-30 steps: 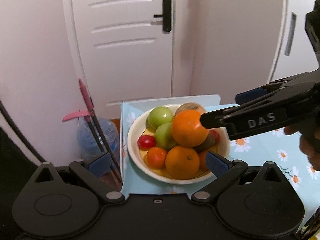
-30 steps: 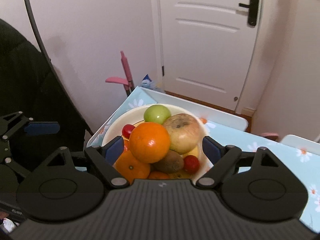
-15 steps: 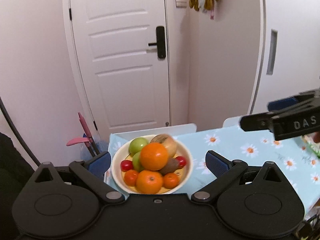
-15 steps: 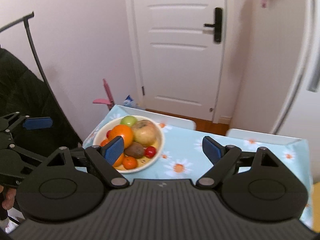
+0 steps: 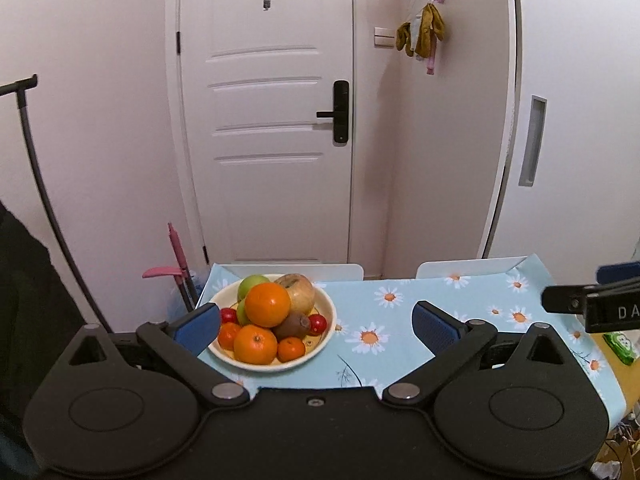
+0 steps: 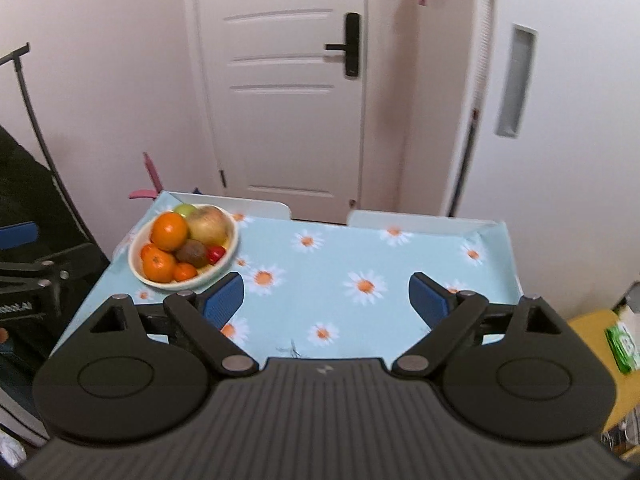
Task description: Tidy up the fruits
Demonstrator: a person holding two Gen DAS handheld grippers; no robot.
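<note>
A cream bowl [image 5: 325, 334] [image 6: 226, 262] heaped with fruit stands at the left end of the daisy-print tablecloth [image 5: 400, 344] [image 6: 360, 264]. A big orange [image 5: 267, 305] [image 6: 169, 232] tops the pile, beside a brownish apple [image 5: 300, 296] [image 6: 208, 226], green apples [image 5: 252, 282], a kiwi [image 5: 294, 325], small tomatoes and other oranges. My left gripper [image 5: 316, 326] is open, held back from the bowl, its left pad overlapping the rim in view. My right gripper [image 6: 326, 300] is open above the cloth, right of the bowl, holding nothing; its body also shows at the right edge of the left wrist view.
A white door [image 5: 268, 140] and a sliding white door [image 5: 568, 140] stand behind the table. A pink-handled tool [image 5: 176, 264] leans at the table's far left corner. A green packet [image 6: 622, 344] lies on a yellow surface to the right. Dark equipment [image 6: 32, 264] stands left.
Both grippers have pulled back and up from the bowl, so the bowl looks smaller and more of the table and room shows. The right gripper has drawn off to the right.
</note>
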